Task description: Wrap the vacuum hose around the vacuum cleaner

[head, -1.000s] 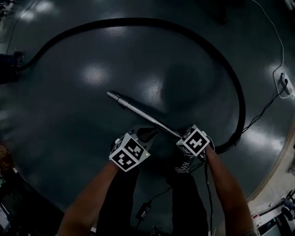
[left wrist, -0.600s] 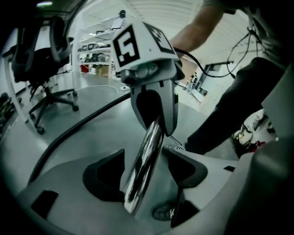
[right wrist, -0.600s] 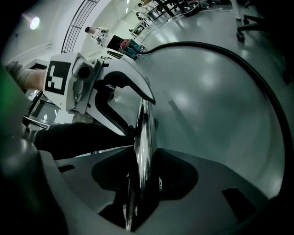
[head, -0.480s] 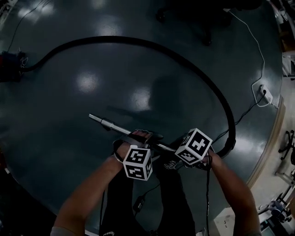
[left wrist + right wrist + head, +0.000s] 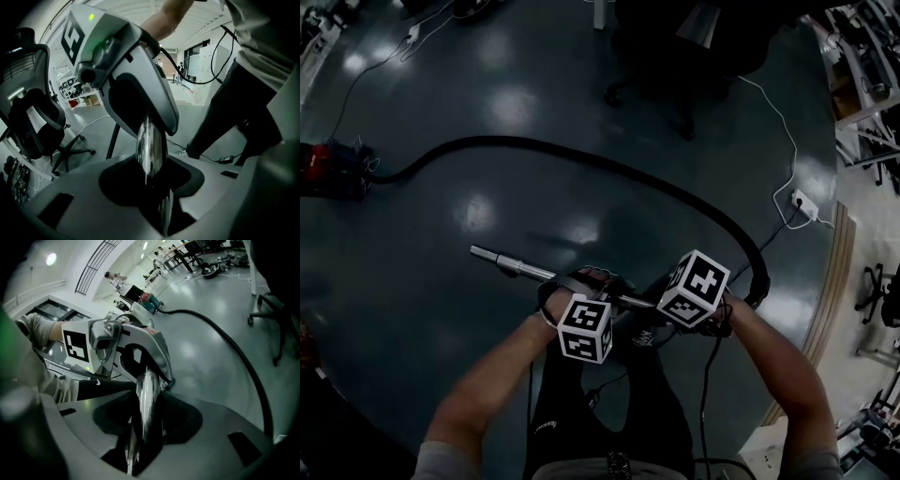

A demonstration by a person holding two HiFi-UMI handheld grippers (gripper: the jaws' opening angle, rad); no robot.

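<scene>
Vacuum cleaner [image 5: 321, 169] lay far left of my tools. Hose [image 5: 609, 169] arced from it round to right. Wand [image 5: 511, 264] pointed its long axis leftward. Left tool [image 5: 581, 279], nearer vacuum cleaner, jaws having just closed in, gripped wand. Right tool [image 5: 661, 305] clamped wand too.

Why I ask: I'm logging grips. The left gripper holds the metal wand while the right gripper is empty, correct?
The right gripper is not empty: the right gripper view shows its fingers clamped on the metal wand too. The left gripper, its fingers having just been closing, holds the wand between them.
</scene>
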